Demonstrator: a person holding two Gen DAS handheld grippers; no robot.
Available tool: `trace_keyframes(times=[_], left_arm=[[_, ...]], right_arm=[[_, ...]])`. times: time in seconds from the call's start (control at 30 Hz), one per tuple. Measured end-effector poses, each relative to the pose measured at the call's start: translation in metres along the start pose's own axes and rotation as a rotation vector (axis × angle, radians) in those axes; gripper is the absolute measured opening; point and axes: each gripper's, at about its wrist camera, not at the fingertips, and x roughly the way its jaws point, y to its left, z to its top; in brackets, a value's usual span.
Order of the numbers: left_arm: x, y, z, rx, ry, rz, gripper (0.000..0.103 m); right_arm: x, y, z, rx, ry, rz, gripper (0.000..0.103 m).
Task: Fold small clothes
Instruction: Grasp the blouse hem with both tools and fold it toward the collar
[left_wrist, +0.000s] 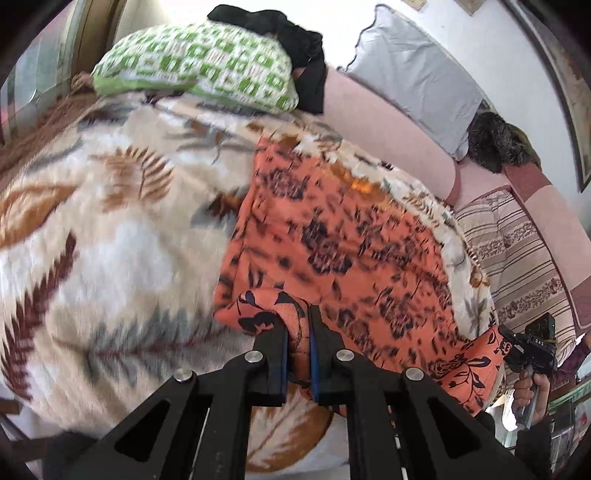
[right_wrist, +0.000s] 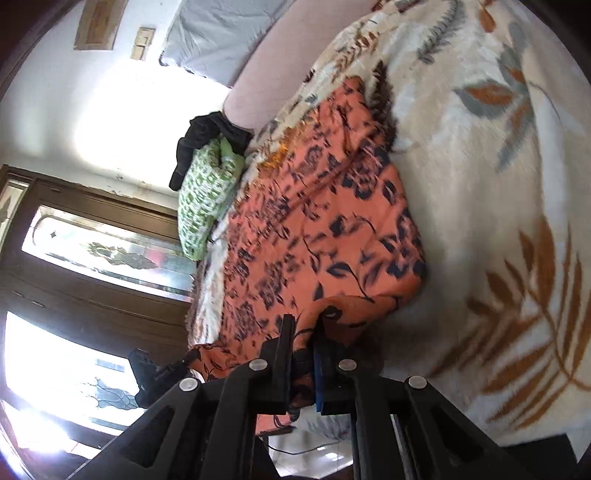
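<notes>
Pinching both near corners of the cloth (left_wrist: 332, 236), left gripper (left_wrist: 298, 332) and right gripper (right_wrist: 303, 343) clamped; long axis running away toward the pillow (left_wrist: 199, 62).

Both views bright, daylight: in the right wrist view the glass door panels (right_wrist: 99, 251) at left and the wall (right_wrist: 122, 122) above them are blown out to white, washing out the upper left and lower left of the frame. Motion blur smears the orange floral cloth (left_wrist: 332, 236) and the leaf-print blanket (left_wrist: 110, 229) across the middle of both frames (print edges streaked), while the black fingers (left_wrist: 273, 354) at the bottom stay sharp. Heavy fisheye bending and black vignette in all corners; soft shadow under the cloth's lifted edge.
</notes>
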Motion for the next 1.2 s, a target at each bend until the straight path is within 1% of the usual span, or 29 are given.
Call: trace_keyframes(times=[0.07,0.13,0.17,0.2,0.23,0.27,0.3,0.33,0.37,0.4,0.43,0.47,0.5,0.57,0.6,0.63,0.7,0.73,0.8,0.83,0.87,0.9,0.93,0.97,1.0,1.03,1.07,1.13,1.2], left_arm=[[0.001,-0.011,0.048,0.025,-0.058,-0.025,0.009],[0.011,-0.022,0.095,0.049,-0.131,-0.024,0.010],[0.023,-0.026,0.115,0.057,-0.141,-0.012,0.014],[0.043,-0.028,0.135,0.061,-0.130,0.007,0.015],[0.063,-0.027,0.150,0.065,-0.130,0.038,0.024],[0.090,-0.025,0.162,0.086,-0.138,0.100,0.054],[0.116,-0.020,0.168,0.100,-0.137,0.164,0.071],[0.144,-0.012,0.172,0.101,-0.125,0.252,0.080],[0.164,-0.001,0.168,0.090,-0.088,0.310,0.079],[0.179,0.010,0.164,0.059,-0.024,0.334,0.079],[0.186,0.019,0.160,0.028,0.022,0.303,0.079],[0.183,0.025,0.154,0.013,0.018,0.266,0.079],[0.175,0.029,0.149,0.012,-0.014,0.263,0.080],[0.149,0.034,0.136,0.034,-0.085,0.284,0.080],[0.137,0.036,0.129,0.033,-0.104,0.278,0.080],[0.127,0.040,0.122,0.029,-0.102,0.257,0.080],[0.122,0.045,0.106,0.012,-0.057,0.184,0.082],[0.130,0.046,0.096,0.011,0.003,0.155,0.083],[0.157,0.038,0.079,0.054,0.090,0.158,0.083],[0.172,0.035,0.073,0.075,0.128,0.162,0.083],[0.184,0.034,0.068,0.080,0.168,0.166,0.060],[0.193,0.032,0.067,0.080,0.188,0.202,0.042],[0.195,0.028,0.070,0.086,0.188,0.216,0.026],[0.195,0.023,0.075,0.085,0.205,0.201,0.012],[0.191,0.018,0.081,0.083,0.201,0.210,0.011],[0.182,0.011,0.087,0.090,0.176,0.217,0.011],[0.172,0.005,0.093,0.098,0.154,0.210,0.011],[0.140,-0.010,0.098,0.117,0.093,0.182,0.011],[0.108,-0.023,0.094,0.140,0.047,0.170,0.011]], right_arm=[[0.003,0.017,0.039,-0.016,-0.059,0.029,0.008],[0.009,0.037,0.085,-0.056,-0.112,0.023,0.008],[0.014,0.045,0.109,-0.064,-0.144,0.024,0.008],[0.020,0.049,0.132,-0.057,-0.176,0.018,0.008],[0.031,0.049,0.154,-0.047,-0.205,-0.007,0.009],[0.047,0.045,0.175,-0.048,-0.209,-0.035,0.015],[0.066,0.037,0.192,-0.053,-0.185,-0.065,0.044],[0.085,0.025,0.203,-0.036,-0.167,-0.118,0.075],[0.101,0.012,0.207,-0.008,-0.167,-0.190,0.102],[0.113,0.000,0.206,0.012,-0.148,-0.221,0.102],[0.119,-0.010,0.200,0.041,-0.138,-0.232,0.102],[0.120,-0.019,0.190,0.059,-0.150,-0.243,0.102],[0.120,-0.021,0.181,0.036,-0.146,-0.260,0.102],[0.114,-0.021,0.164,-0.025,-0.121,-0.275,0.102],[0.112,-0.021,0.156,-0.042,-0.095,-0.268,0.102],[0.110,-0.019,0.148,-0.066,-0.065,-0.269,0.102],[0.111,-0.016,0.138,-0.122,-0.019,-0.285,0.102],[0.116,-0.017,0.134,-0.142,0.016,-0.294,0.102],[0.133,-0.024,0.126,-0.169,0.097,-0.351,0.101],[0.143,-0.027,0.123,-0.174,0.126,-0.369,0.097],[0.148,-0.026,0.122,-0.194,0.127,-0.397,0.093],[0.151,-0.022,0.122,-0.211,0.126,-0.407,0.071],[0.156,-0.020,0.124,-0.193,0.153,-0.396,0.048],[0.160,-0.018,0.124,-0.174,0.179,-0.397,0.019],[0.163,-0.011,0.123,-0.198,0.194,-0.439,0.019],[0.164,-0.004,0.123,-0.211,0.201,-0.456,0.018],[0.159,0.003,0.125,-0.206,0.190,-0.447,0.017],[0.138,0.023,0.131,-0.189,0.138,-0.383,0.016],[0.117,0.048,0.125,-0.224,0.122,-0.346,0.014]])
